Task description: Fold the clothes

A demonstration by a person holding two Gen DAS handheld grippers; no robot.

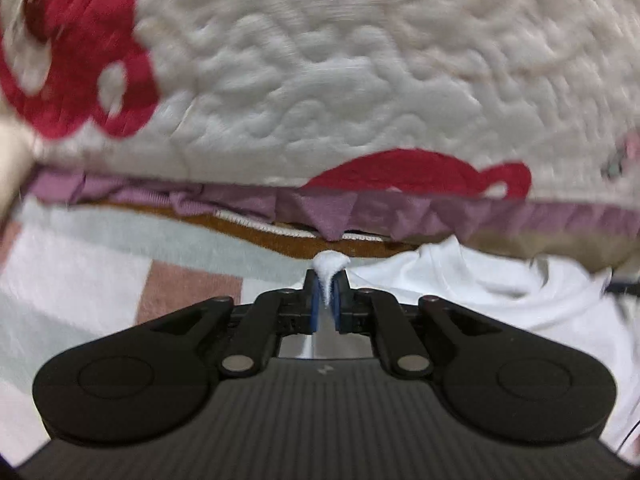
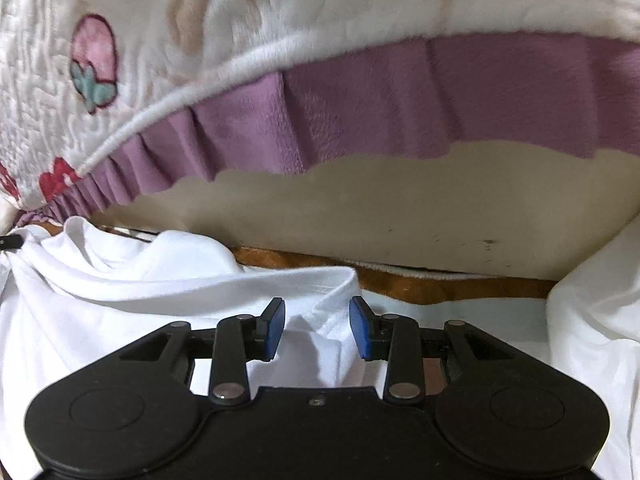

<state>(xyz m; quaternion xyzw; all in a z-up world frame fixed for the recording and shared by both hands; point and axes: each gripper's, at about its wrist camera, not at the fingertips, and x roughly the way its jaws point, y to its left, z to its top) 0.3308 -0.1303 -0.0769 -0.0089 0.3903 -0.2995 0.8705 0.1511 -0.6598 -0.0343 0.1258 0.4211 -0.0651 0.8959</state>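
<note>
Looking along left gripper (image 1: 327, 292): jaws clamped on small pinch of white garment (image 1: 480, 292), rest of cloth trailing off to right, checked mat (image 1: 120, 272) below, quilt (image 1: 320, 80) ahead. Pinch thin; could slip out under pull.

Right view: right gripper (image 2: 317, 330) open, garment edge (image 2: 332, 312) between pads, unpressed. Closing off-centre risks missing fold, bunching cloth.

I find no readable text, label, brand name or number in either wrist view; only a small, blurred pale mark sits on the left gripper (image 1: 327, 280) housing, illegible.
</note>
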